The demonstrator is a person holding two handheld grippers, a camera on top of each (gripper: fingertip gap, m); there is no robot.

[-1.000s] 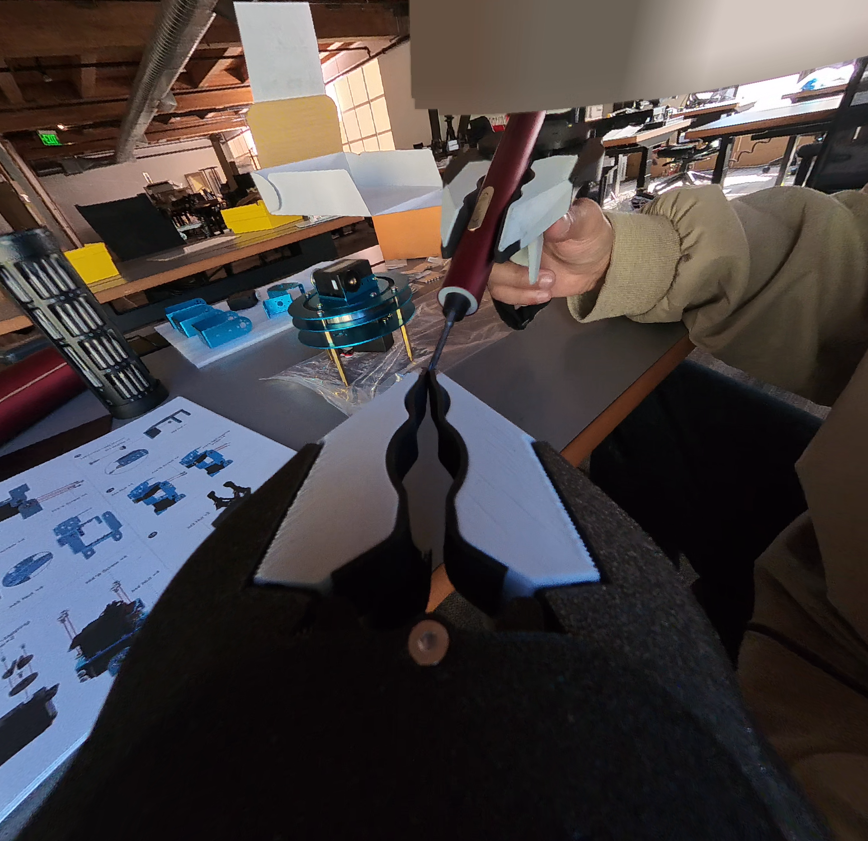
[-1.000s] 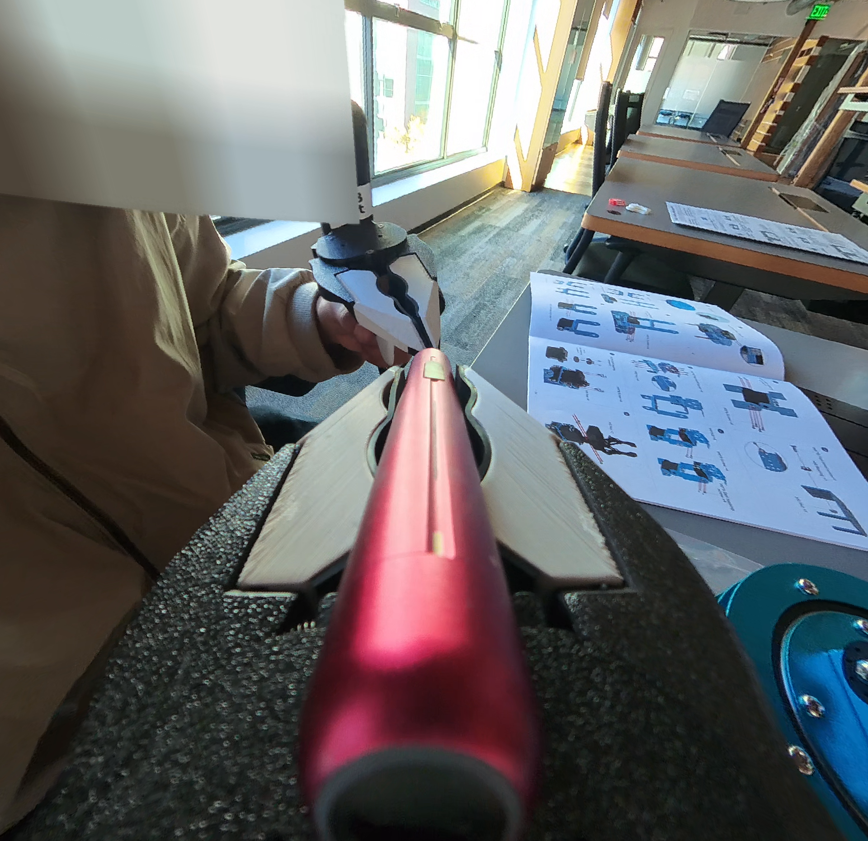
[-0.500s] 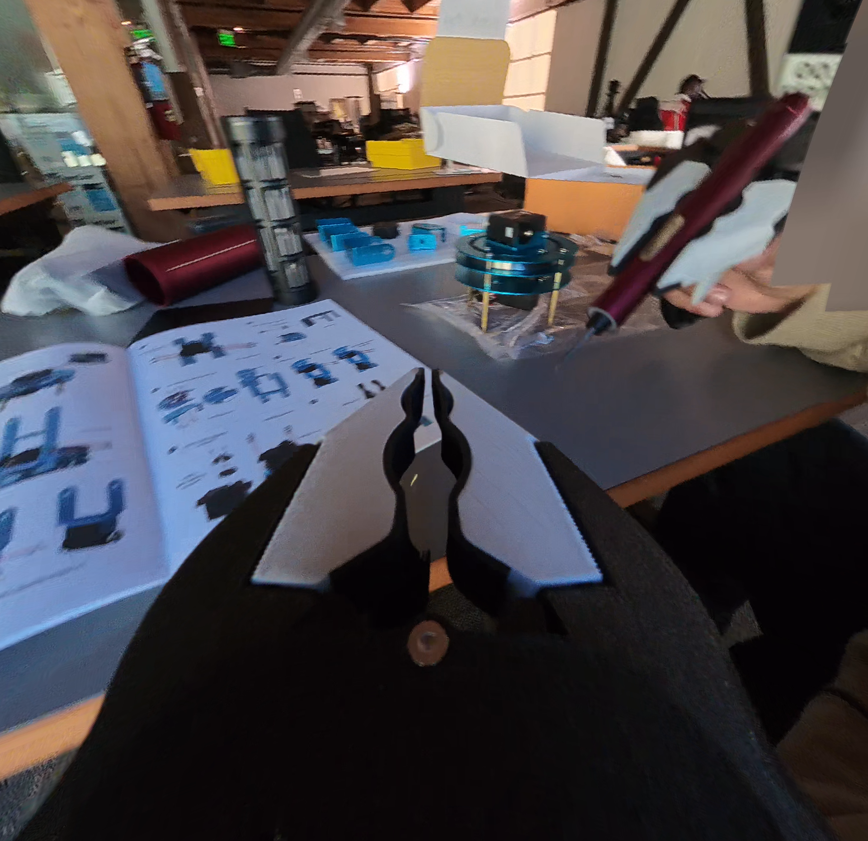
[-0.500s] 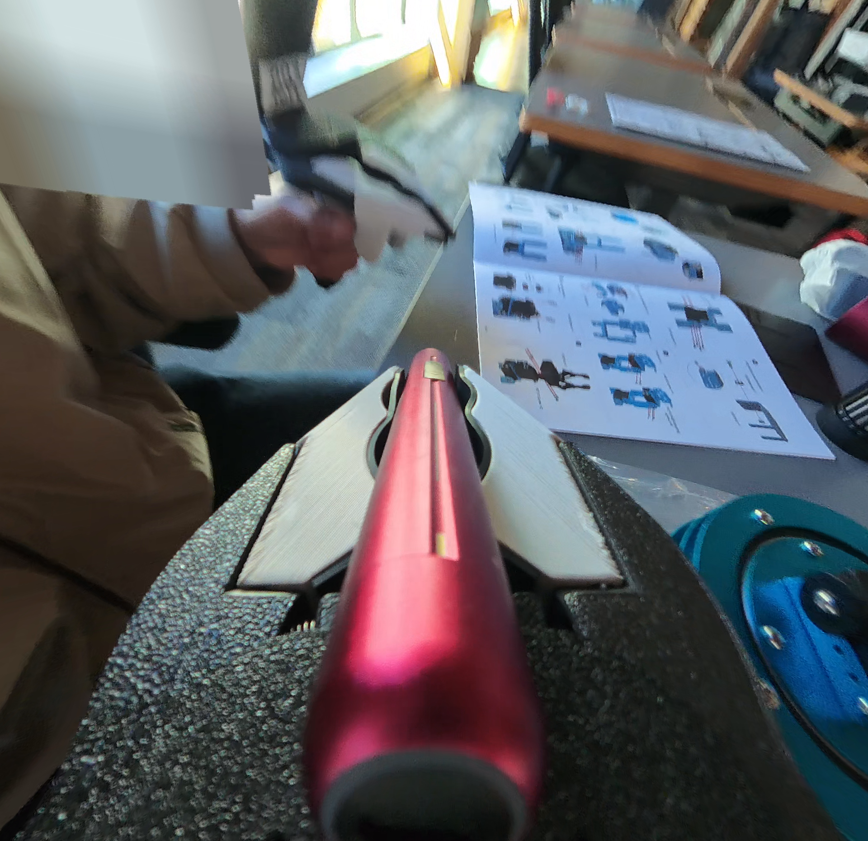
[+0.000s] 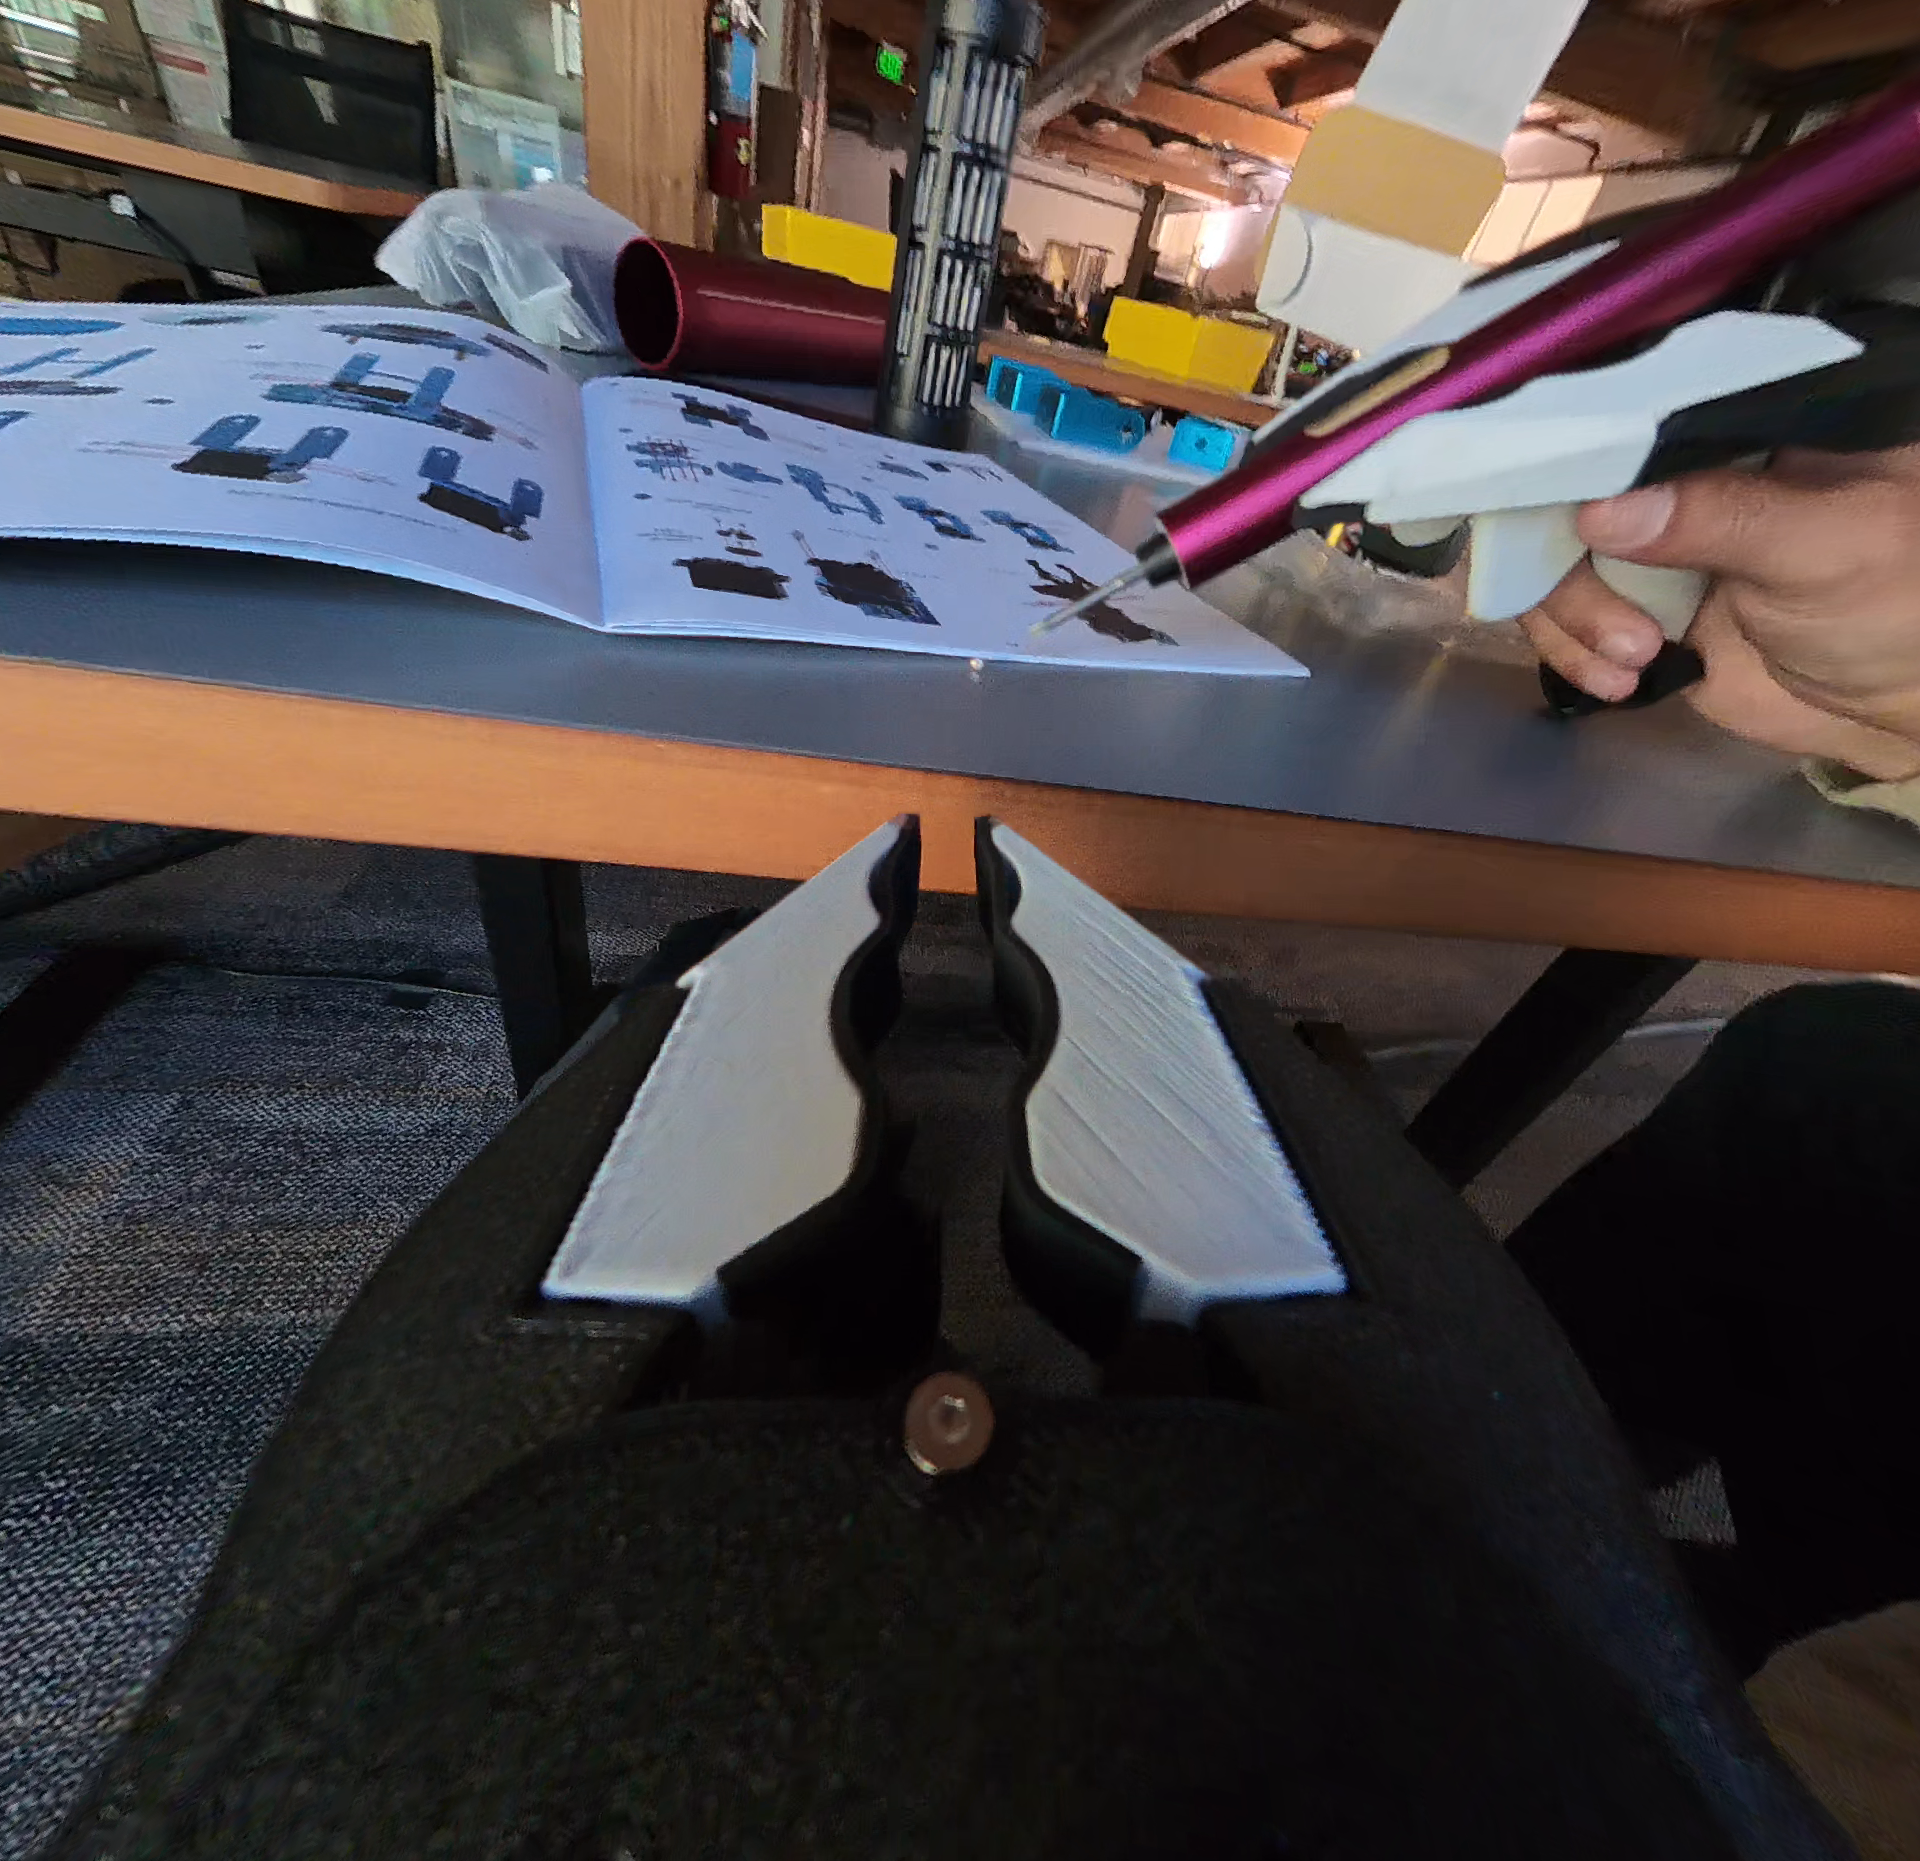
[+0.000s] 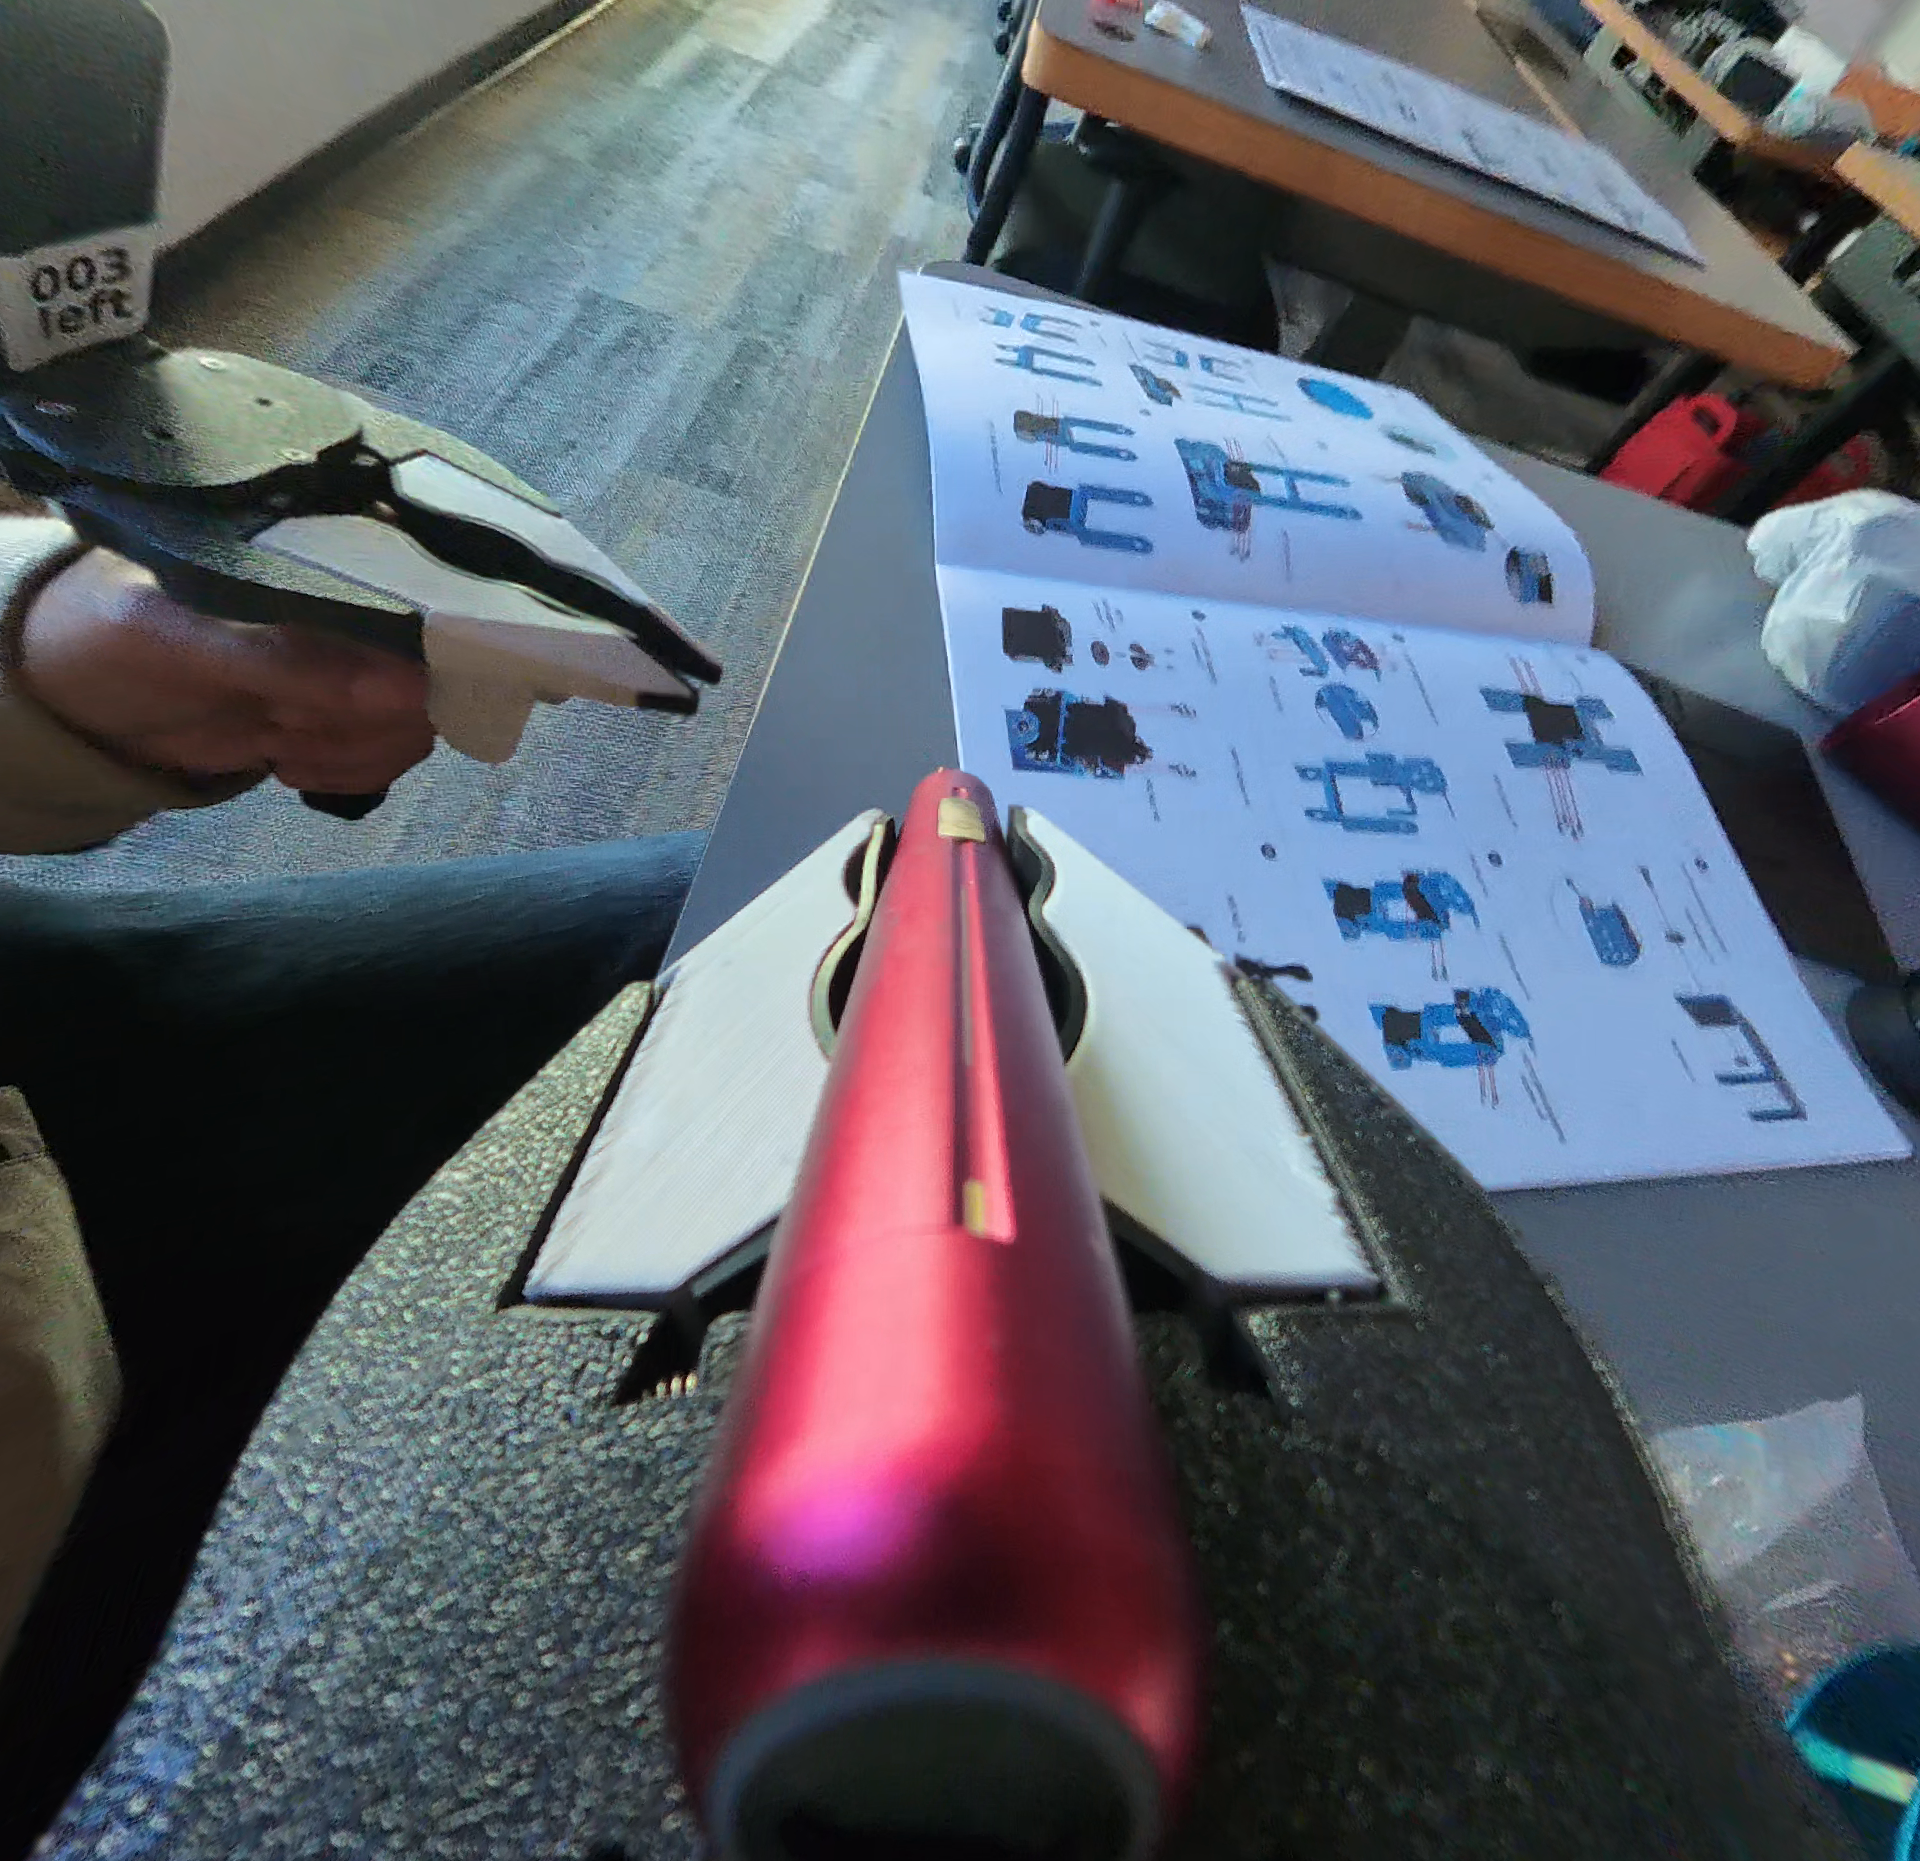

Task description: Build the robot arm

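Metal, magenta-red and pen-shaped, the powered screwdriver [image 6: 935,1240] lies clamped lengthwise in the right claw [image 6: 951,824], its thin bit [image 5: 1086,603] hovering just above the near corner of the open white instruction booklet [image 5: 644,481] on the grey worktop [image 5: 1351,731]. The left claw [image 5: 945,835] sits empty below the worktop's orange edge, fingers nearly together with a slim gap. Behind the booklet stand a dark red tube [image 5: 758,315] and a black cylindrical bit rack [image 5: 951,222].
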